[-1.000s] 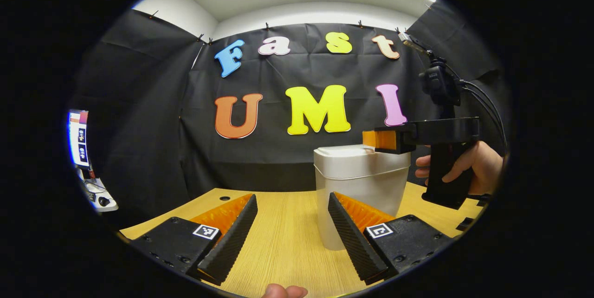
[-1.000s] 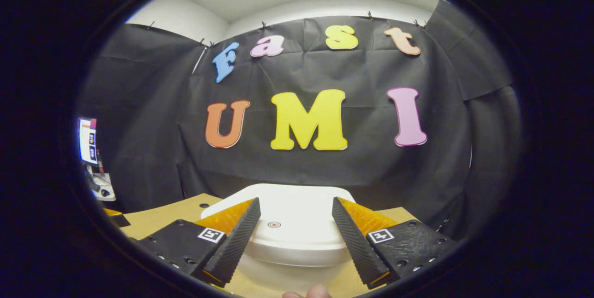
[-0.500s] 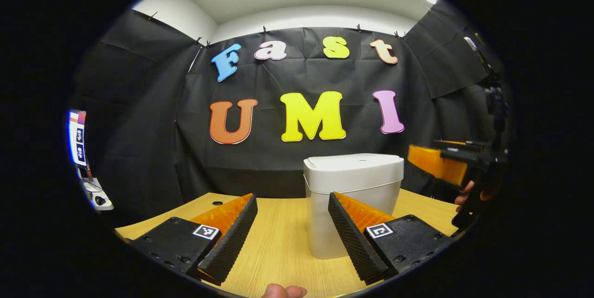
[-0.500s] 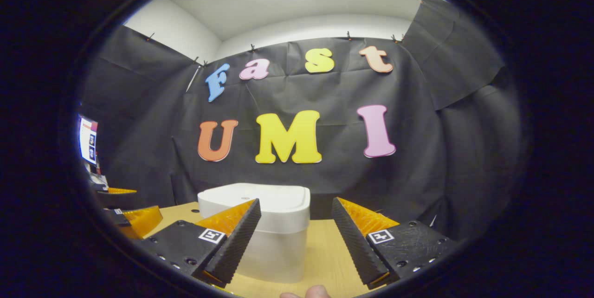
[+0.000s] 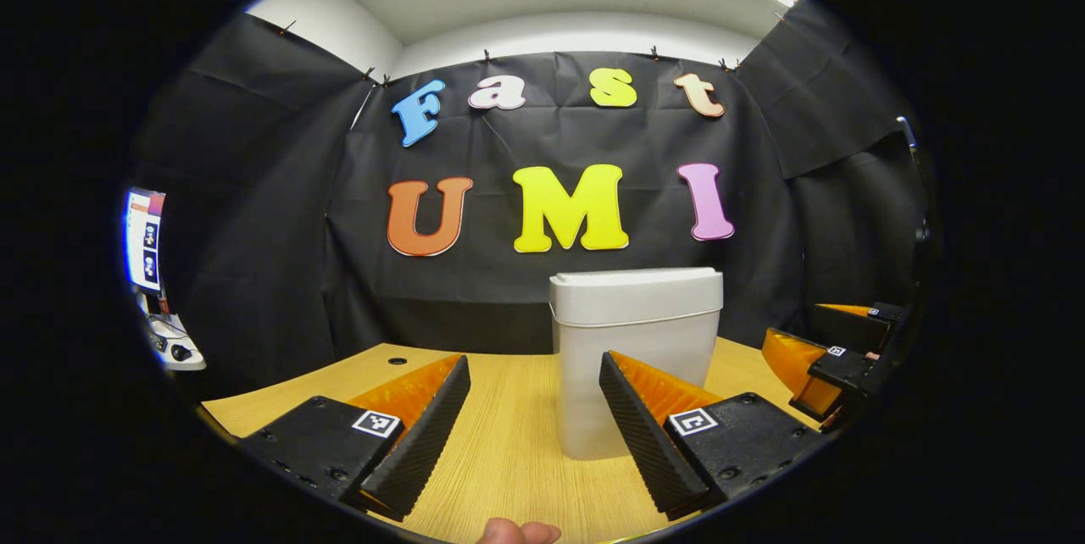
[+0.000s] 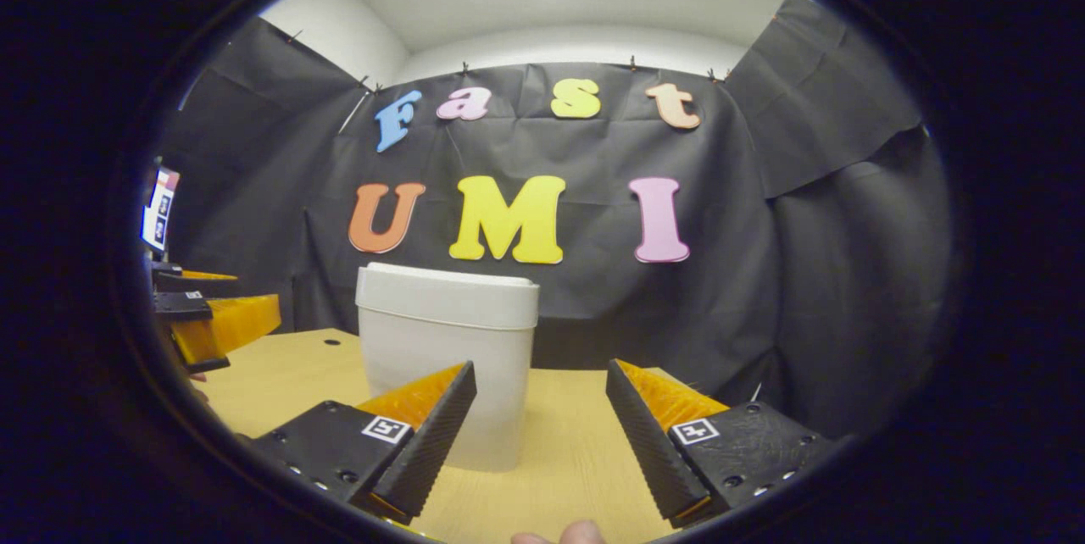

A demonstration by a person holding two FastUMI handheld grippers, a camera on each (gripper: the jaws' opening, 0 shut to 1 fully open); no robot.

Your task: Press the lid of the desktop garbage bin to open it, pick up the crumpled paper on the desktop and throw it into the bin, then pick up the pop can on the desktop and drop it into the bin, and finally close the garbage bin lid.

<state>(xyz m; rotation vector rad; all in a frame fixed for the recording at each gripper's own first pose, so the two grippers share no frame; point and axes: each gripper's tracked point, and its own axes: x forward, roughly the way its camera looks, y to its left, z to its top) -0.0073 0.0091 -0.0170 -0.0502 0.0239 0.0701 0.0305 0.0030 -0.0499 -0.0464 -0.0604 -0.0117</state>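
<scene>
A white garbage bin (image 5: 634,358) stands on the wooden desktop (image 5: 509,451) with its lid (image 5: 636,285) down flat. In the left gripper view my left gripper (image 5: 534,417) is open and holds nothing, low over the desk just in front of the bin. The right gripper (image 5: 835,362) shows at that view's right edge, beside the bin. In the right gripper view the bin (image 6: 445,362) stands left of centre, and my right gripper (image 6: 540,430) is open and holds nothing, close to the desk. The left gripper (image 6: 208,319) shows at the far left there.
Black cloth walls close the booth behind and to the sides. A small hole (image 5: 397,361) marks the desk's far left part. A monitor (image 5: 142,239) and some gear stand beyond the desk's left edge. A fingertip (image 5: 517,532) shows at the bottom.
My right gripper left the top of the bin lid, moved to the right and came down to desk level beside the bin. The lid lies shut. The left gripper barely moved.
</scene>
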